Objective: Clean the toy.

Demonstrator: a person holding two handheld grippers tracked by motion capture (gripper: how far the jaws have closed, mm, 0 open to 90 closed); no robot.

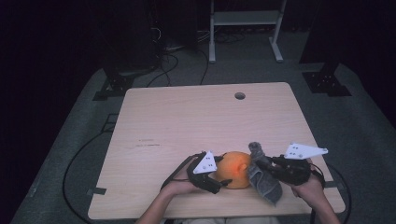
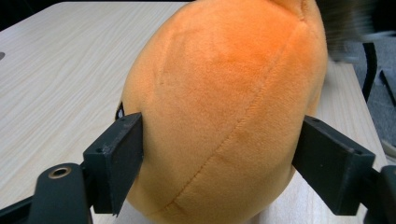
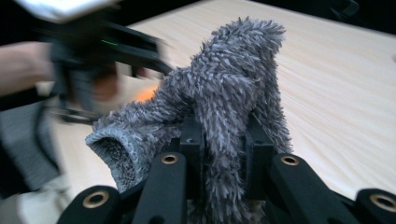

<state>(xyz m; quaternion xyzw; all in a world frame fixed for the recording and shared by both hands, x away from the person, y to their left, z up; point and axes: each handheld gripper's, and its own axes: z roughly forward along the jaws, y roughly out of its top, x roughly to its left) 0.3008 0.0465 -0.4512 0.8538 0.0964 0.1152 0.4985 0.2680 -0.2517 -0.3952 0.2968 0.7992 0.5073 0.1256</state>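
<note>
An orange plush toy [image 1: 236, 168] lies near the table's front edge. My left gripper [image 1: 223, 179] reaches it from the left; in the left gripper view both jaws sit against the sides of the orange plush toy [image 2: 224, 102], pads touching its fabric. To the right of the toy, my right gripper [image 1: 261, 164] is shut on a grey fuzzy cloth [image 1: 267, 184], which hangs toward the front edge. In the right gripper view the grey fuzzy cloth [image 3: 229, 93] rises from between the closed jaws, and the left gripper [image 3: 93, 56] shows blurred beyond it.
The wooden table [image 1: 187, 116] has a small round hole [image 1: 240, 95] near its far edge. Behind it stand a white frame [image 1: 245, 18], dark stand bases [image 1: 327, 81] and cables [image 1: 163, 65] on the grey floor.
</note>
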